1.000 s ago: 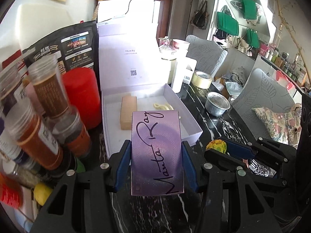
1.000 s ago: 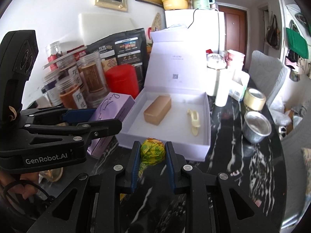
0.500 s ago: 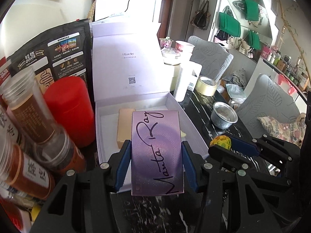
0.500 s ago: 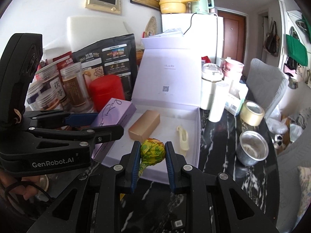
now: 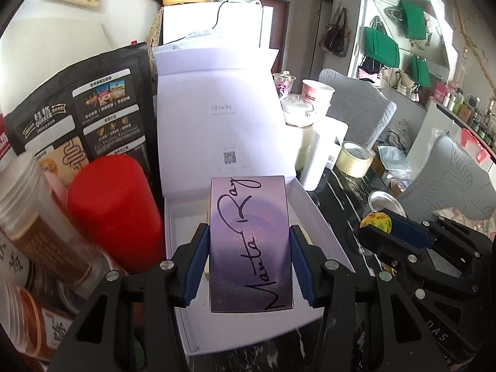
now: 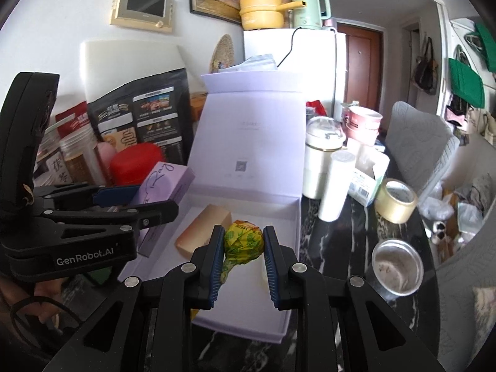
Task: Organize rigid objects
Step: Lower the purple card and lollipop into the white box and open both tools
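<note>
- The left gripper (image 5: 249, 245) is clamped on a purple box (image 5: 250, 241). Its blue pads press on the two long sides of the box.
- The purple box has big black curly writing on its top. It is long and flat, and its long way points straight ahead, away from the gripper and toward the tall lid.
- The right gripper (image 6: 243, 245) is squeezing a small round ball (image 6: 243, 243) wrapped in yellow and green paper. A twist of paper hangs down below it.
- Both things are up in the air, not lying down yet.
- The white gift box (image 6: 290, 217) sits open on the dark table (image 6: 341, 232), with its lid standing up at the back. It is right in front of and under both grippers.
- In the left view, the purple box hangs over the open tray, near its left wall.
- In the right view, the ball hangs over the front part of the tray, more to the right.
- A tan block (image 6: 203, 228) already lies inside, on a slant, between the two held things.
- I think the purple box needs to go down beside the tan block, with its long way in line with the tray's long walls.
- The left gripper looks nearer the empty spot on the left. The ball looks nearer the free space on the right.
</note>
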A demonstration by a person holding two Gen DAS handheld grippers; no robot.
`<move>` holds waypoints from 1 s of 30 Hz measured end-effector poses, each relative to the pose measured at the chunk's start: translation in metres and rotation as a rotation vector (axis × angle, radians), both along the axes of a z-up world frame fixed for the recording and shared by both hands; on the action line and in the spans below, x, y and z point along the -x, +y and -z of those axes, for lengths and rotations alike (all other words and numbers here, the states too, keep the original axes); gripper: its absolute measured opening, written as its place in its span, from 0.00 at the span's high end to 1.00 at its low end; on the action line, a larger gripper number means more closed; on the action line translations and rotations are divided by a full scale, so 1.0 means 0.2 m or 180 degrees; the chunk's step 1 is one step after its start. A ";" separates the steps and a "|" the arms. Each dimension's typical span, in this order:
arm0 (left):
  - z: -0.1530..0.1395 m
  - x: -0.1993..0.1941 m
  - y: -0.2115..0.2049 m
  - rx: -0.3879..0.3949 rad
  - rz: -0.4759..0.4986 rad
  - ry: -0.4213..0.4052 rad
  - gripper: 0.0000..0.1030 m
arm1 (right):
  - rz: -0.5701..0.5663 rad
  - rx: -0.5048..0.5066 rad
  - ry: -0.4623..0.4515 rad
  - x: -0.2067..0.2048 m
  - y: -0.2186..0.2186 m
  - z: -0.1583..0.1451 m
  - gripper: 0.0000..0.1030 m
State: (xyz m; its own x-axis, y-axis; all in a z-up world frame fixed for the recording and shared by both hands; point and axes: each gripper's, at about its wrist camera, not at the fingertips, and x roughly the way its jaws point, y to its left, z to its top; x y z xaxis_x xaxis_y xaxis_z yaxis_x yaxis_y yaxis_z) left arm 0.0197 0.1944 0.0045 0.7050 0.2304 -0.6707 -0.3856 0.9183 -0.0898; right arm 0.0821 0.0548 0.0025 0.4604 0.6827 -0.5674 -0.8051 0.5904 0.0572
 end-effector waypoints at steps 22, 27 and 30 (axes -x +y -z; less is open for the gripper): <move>0.24 -0.26 0.22 0.0225 -0.0088 0.0375 0.51 | 0.0056 0.0020 0.0394 -0.30 0.19 0.21 0.76; 0.33 -0.31 0.24 0.0247 -0.0048 0.0527 0.51 | 0.0021 0.0111 0.0444 -0.34 0.23 0.27 0.76; 0.38 -0.33 0.25 0.0319 0.0009 0.0571 0.51 | -0.0005 0.0186 0.0487 -0.35 0.25 0.31 0.76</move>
State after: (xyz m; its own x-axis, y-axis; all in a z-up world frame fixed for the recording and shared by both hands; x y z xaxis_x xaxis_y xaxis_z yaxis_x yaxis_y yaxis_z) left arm 0.0847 0.2450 -0.0705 0.5727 0.1543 -0.8051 -0.4010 0.9093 -0.1110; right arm 0.1511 0.1057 -0.0593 0.3644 0.6471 -0.6697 -0.7906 0.5950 0.1449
